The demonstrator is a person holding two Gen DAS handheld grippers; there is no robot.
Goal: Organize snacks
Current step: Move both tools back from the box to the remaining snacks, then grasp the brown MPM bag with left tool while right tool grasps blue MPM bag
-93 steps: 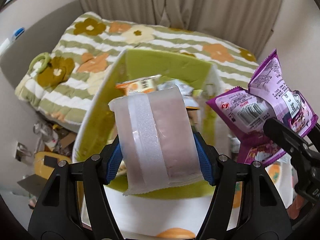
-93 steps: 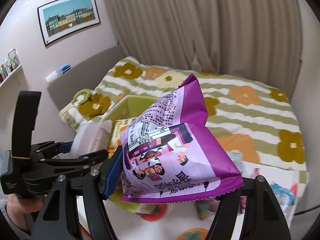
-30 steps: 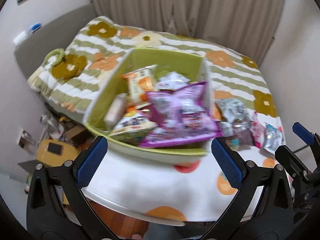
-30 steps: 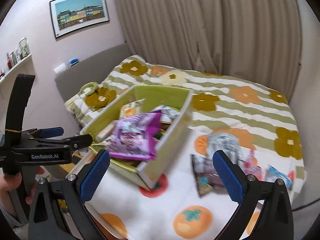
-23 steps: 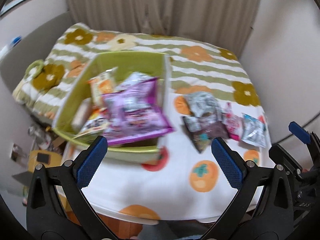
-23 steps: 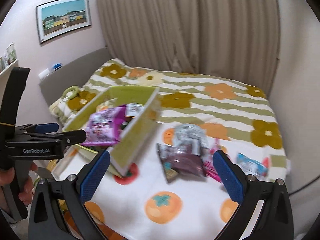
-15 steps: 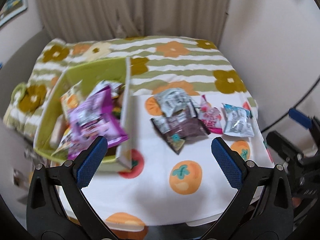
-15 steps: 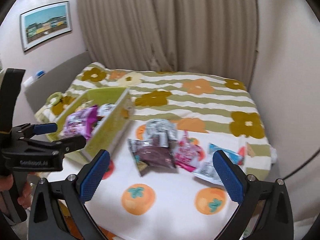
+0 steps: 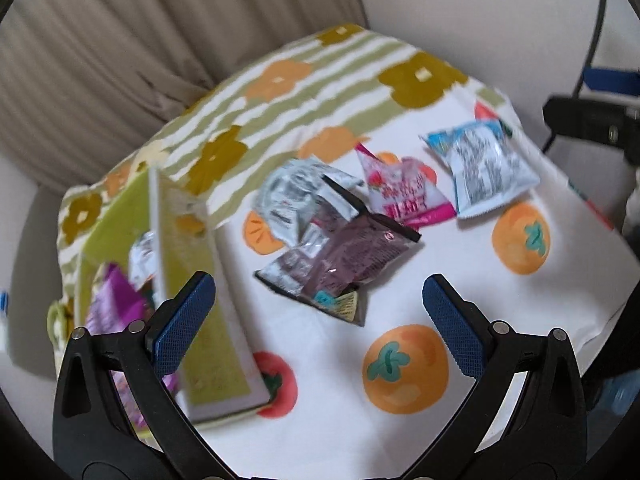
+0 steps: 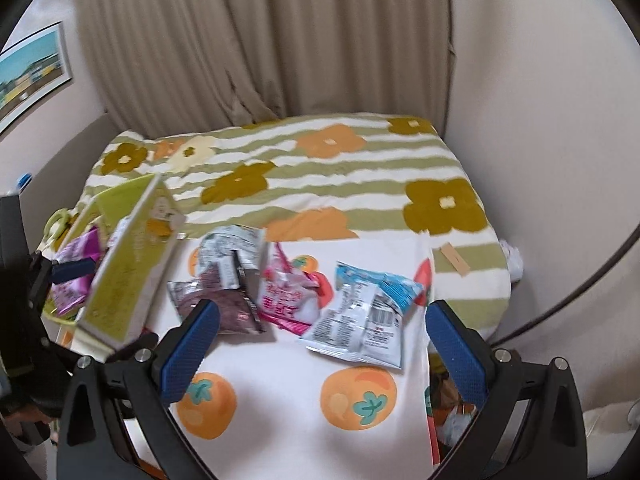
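Both empty: left hand-held gripper spread wide w/ nothing between its blue pads, hovering over the tabletop, which is covered by a white cloth w/ orange persimmon print; right hand-held gripper likewise wide open above the same cloth. Four loose snack packs lie in a cluster mid-table: dark brown pack nearest the left gripper, overlapping a silver pack behind it; pink pack just beside those; blue-and-white pack furthest right, touching the pink one's edge. In the right wrist view the same row reads brown, silver, pink, blue-white. Green box sits at the table's left side, already holding a purple pack & a silvery one, other contents too blurred to tell. Behind the table, a bed w/ green-striped flower quilt, beige curtain beyond. Left view is motion-blurred
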